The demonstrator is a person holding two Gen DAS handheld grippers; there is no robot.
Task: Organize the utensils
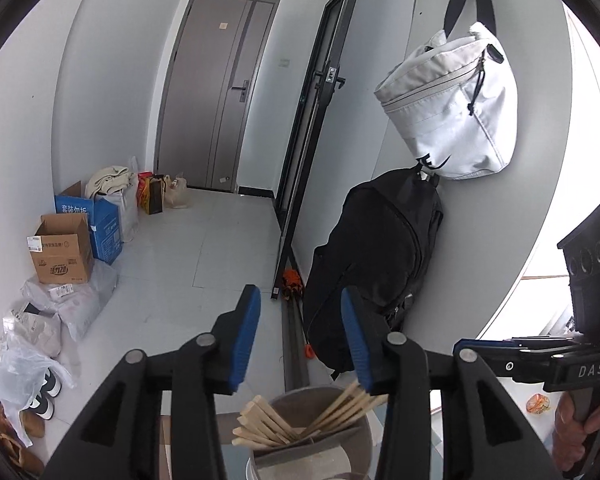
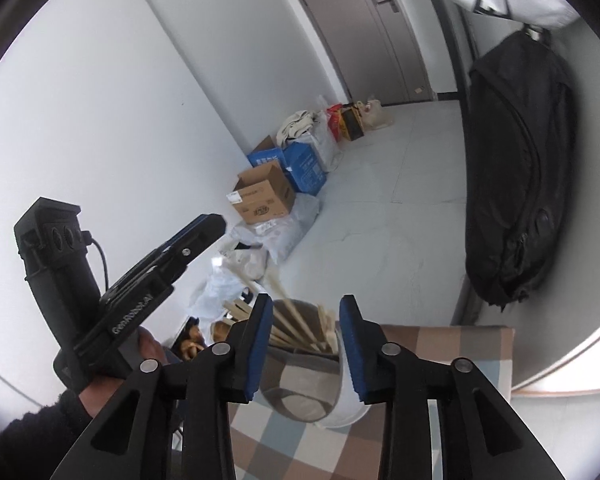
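A grey and white utensil holder [image 1: 352,432] stands just below my left gripper [image 1: 300,340], which is open and empty. Several wooden chopsticks [image 1: 268,424] stick out of its divided top. In the right wrist view the same holder [image 2: 300,396] stands on a checked tablecloth [image 2: 440,360], with the chopsticks [image 2: 296,328] fanning up to the left. My right gripper [image 2: 304,344] is open and empty, its blue pads on either side of the holder's top. Each gripper shows in the other's view, the right one [image 1: 512,356] and the left one [image 2: 160,264].
A black backpack [image 1: 372,268] and a white bag [image 1: 452,108] hang on the right wall. Cardboard boxes [image 1: 64,252], plastic bags [image 1: 64,304] and shoes [image 1: 40,404] line the left wall. A grey door [image 1: 216,92] closes the far end of the hallway.
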